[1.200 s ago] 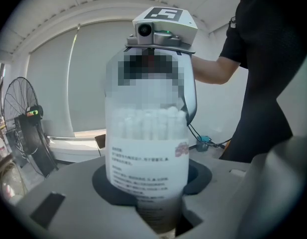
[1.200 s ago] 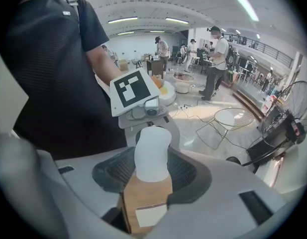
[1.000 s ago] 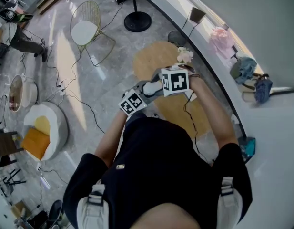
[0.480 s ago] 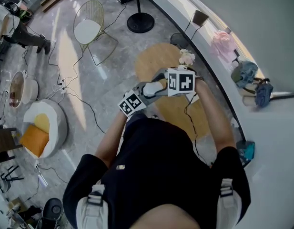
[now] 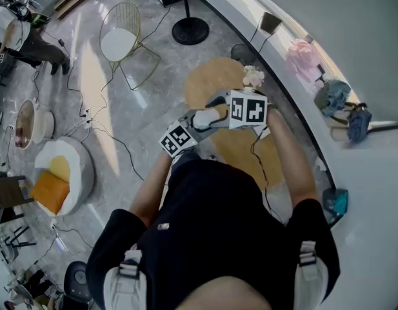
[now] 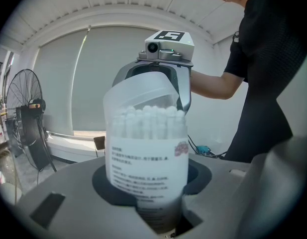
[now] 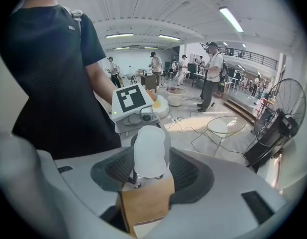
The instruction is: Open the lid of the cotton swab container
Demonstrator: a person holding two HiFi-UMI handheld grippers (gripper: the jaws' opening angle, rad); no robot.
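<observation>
Over table [image 5: 205, 82], L gripper [image 6: 148, 195] near-level, holding container [image 6: 146, 153]

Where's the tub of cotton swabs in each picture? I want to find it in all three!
Head view: the cotton swab container is the small white thing a little above the middle.
Left gripper view: the container is in the centre, upright, swab tips showing, lid tipped up.
Right gripper view: just below centre, and only its whitish lid shows.
Shared landmark: the person's black shirt is in all three views.
</observation>
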